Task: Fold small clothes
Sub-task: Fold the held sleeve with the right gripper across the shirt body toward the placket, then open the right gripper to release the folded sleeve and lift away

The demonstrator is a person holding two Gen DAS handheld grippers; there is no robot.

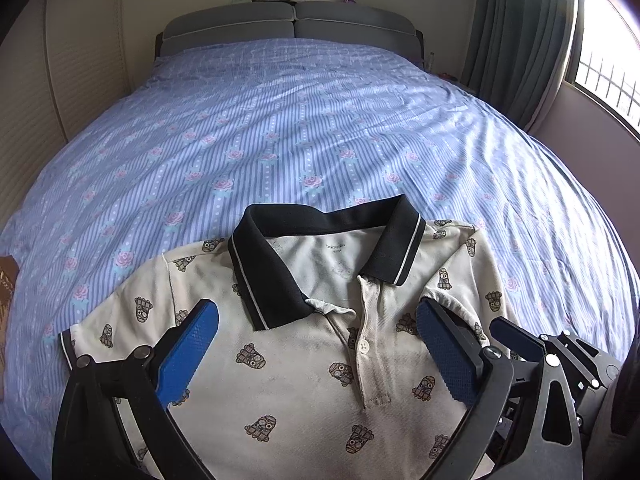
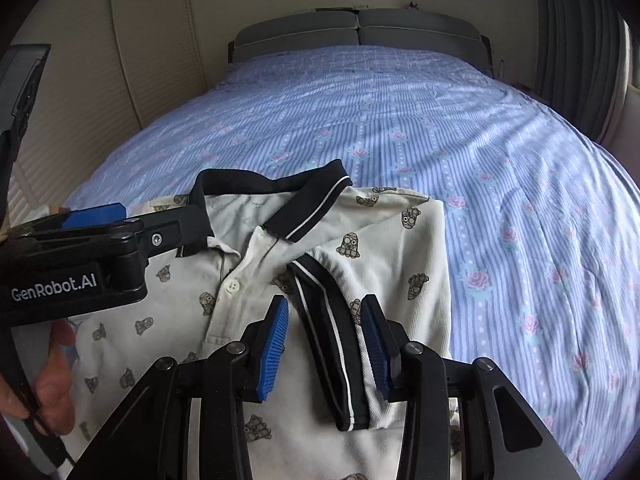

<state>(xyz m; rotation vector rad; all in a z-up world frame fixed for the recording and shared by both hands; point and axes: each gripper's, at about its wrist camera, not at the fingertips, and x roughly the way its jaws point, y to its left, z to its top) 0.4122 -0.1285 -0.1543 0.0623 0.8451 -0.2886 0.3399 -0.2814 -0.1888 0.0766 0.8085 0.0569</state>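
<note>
A small white polo shirt (image 1: 304, 364) with a black collar (image 1: 264, 280) and a cartoon print lies face up on the bed; it also shows in the right wrist view (image 2: 384, 256). Its right sleeve (image 2: 332, 344), with a black striped cuff, is folded inward over the chest. My left gripper (image 1: 318, 320) is open, its blue pads wide apart over the chest below the collar. My right gripper (image 2: 324, 320) is open with its pads either side of the folded sleeve cuff, not closed on it. The left gripper also shows at the left of the right wrist view (image 2: 96, 216).
The shirt lies near the front of a bed with a blue striped floral sheet (image 1: 304, 128). A grey headboard (image 1: 292, 24) stands at the far end. A cream wardrobe (image 1: 60, 80) is on the left, curtains (image 1: 516, 32) and a window on the right.
</note>
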